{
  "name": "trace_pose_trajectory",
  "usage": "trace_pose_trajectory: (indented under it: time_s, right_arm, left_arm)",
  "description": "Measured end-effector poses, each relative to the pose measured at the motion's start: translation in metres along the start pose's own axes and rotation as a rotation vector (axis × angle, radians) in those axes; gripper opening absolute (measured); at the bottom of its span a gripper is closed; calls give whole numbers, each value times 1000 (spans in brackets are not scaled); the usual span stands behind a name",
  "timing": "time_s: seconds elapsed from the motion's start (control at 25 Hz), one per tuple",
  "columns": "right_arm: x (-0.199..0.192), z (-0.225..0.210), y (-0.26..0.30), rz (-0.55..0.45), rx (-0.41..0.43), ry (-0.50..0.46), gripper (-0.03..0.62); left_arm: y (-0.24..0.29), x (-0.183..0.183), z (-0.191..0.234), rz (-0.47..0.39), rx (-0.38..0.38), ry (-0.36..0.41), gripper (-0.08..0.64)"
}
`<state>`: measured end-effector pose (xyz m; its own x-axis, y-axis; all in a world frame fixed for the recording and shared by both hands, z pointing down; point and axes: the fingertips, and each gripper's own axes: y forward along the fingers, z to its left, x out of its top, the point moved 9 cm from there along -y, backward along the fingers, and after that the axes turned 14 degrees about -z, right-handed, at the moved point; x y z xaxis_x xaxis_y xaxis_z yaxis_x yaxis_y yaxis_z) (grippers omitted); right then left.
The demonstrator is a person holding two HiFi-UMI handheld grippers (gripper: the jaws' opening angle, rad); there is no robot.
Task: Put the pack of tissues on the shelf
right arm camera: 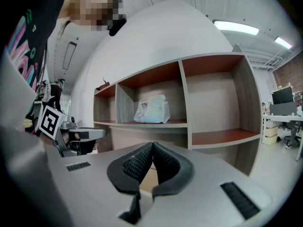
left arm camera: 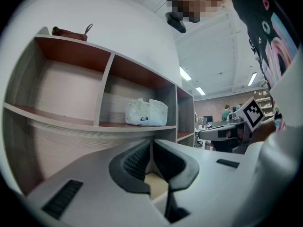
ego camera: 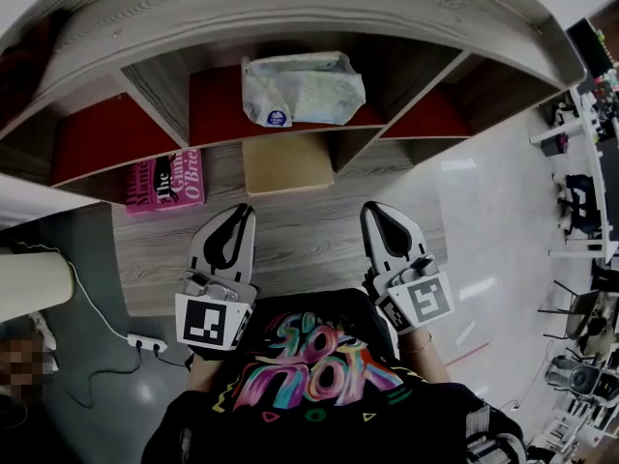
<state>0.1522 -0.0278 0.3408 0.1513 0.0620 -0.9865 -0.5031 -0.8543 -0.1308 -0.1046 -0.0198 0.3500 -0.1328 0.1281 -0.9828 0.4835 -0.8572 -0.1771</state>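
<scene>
Here the pack of tissues [ego camera: 303,89] lies in the middle bay of the shelf [ego camera: 290,13]; it is likely light and soft, so pinch its midsection. Your left gripper [ego camera: 240,216] and right gripper [ego camera: 375,213] are closed and empty.

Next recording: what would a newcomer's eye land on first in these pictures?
The white pack of tissues stands out first, alone in the middle compartment of the wooden shelf with red-brown boards. Next come the left gripper and right gripper, both shut and empty, held low near the person's body. A pink book lies on the board below, to the left.
</scene>
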Motion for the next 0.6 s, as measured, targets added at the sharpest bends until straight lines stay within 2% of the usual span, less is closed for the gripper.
trace_pose_trajectory:
  time_s: [0.24,0.4,0.6]
  right_arm:
    - [-12,-3,-5,49,2,31,17]
    - [-13,-2,0,47,3,48,17]
    - [-20,-8,-5,81,21,41,15]
  left_arm:
    - [-5,0,6,6,42,9,38]
    - [-9,-1,7,11,61,11,38]
    - [-13,-1,8,13,79,16,38]
